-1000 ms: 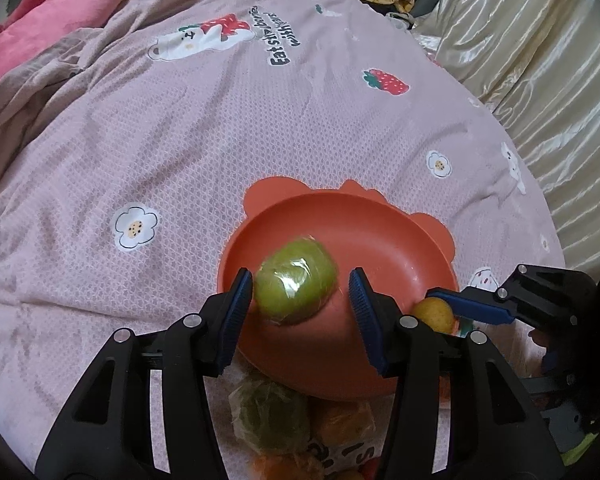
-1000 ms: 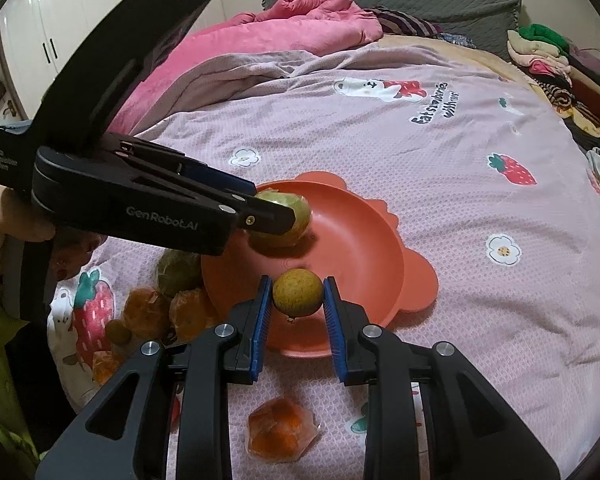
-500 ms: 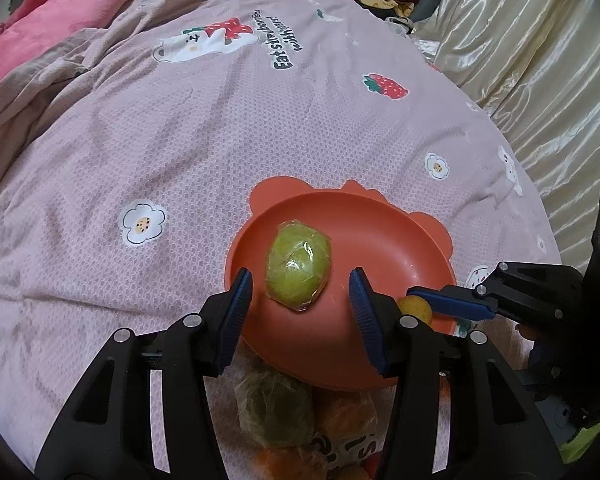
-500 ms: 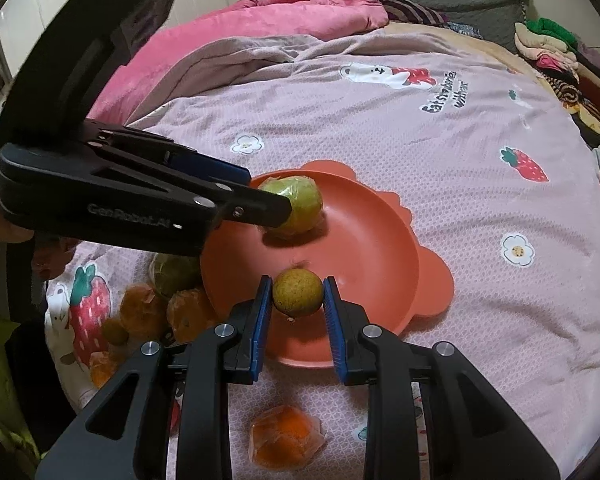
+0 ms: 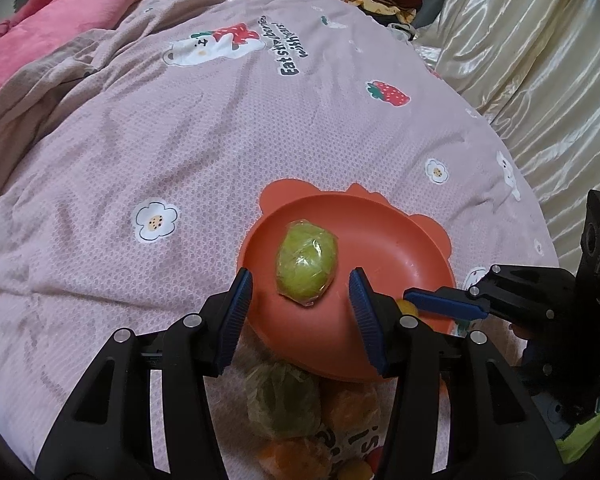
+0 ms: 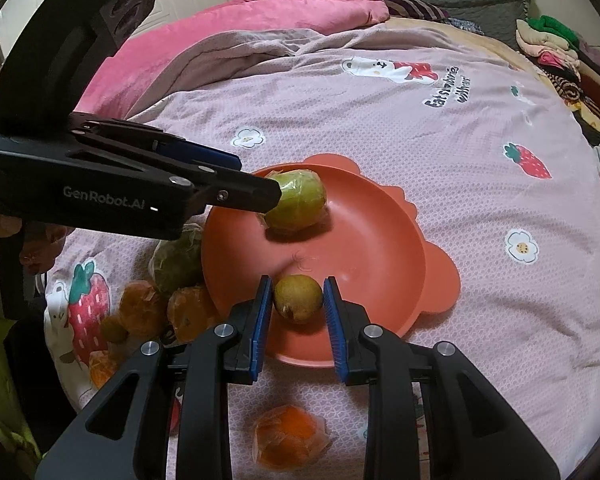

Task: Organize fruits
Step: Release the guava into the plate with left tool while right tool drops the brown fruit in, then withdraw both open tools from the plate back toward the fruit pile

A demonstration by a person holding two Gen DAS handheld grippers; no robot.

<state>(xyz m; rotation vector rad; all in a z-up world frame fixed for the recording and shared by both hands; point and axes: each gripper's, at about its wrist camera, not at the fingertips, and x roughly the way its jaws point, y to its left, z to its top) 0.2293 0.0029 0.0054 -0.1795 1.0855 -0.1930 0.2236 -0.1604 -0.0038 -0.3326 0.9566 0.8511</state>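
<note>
Your left gripper (image 5: 302,292) enters from the bottom of the left wrist view and angles steeply down over the near rim of the orange bear-eared plate (image 5: 400,248). Its jaws stand partly apart and grip nothing. The wrapped green fruit (image 5: 306,266) lies on the plate just beyond the blue pads (image 5: 236,312), between their lines, with clear gaps on both sides. In the right wrist view the same gripper (image 6: 274,196) crosses from the left edge toward centre, its tip overlapping the near side of the wrapped green fruit (image 6: 298,200); contact cannot be told from this angle. Part of your hand (image 6: 4,222) shows at the far left edge behind the handle.

Your right gripper (image 6: 296,300) rises from the bottom centre of its own view, also tilted steeply down. Its jaws are clamped on a small yellow-brown fruit (image 6: 298,298), a pad pressed on each side, holding it over the near part of the plate (image 6: 380,240). In the left wrist view this gripper (image 5: 406,306) comes in from the right edge, and only a sliver of the fruit shows at its tip.

At lower left of the right wrist view, several wrapped orange fruits (image 6: 188,312) and another wrapped green fruit (image 6: 176,260) lie on the pink printed bedspread (image 6: 380,120) just beside the plate. One wrapped orange fruit (image 6: 288,440) lies at bottom centre, under the right gripper.
</note>
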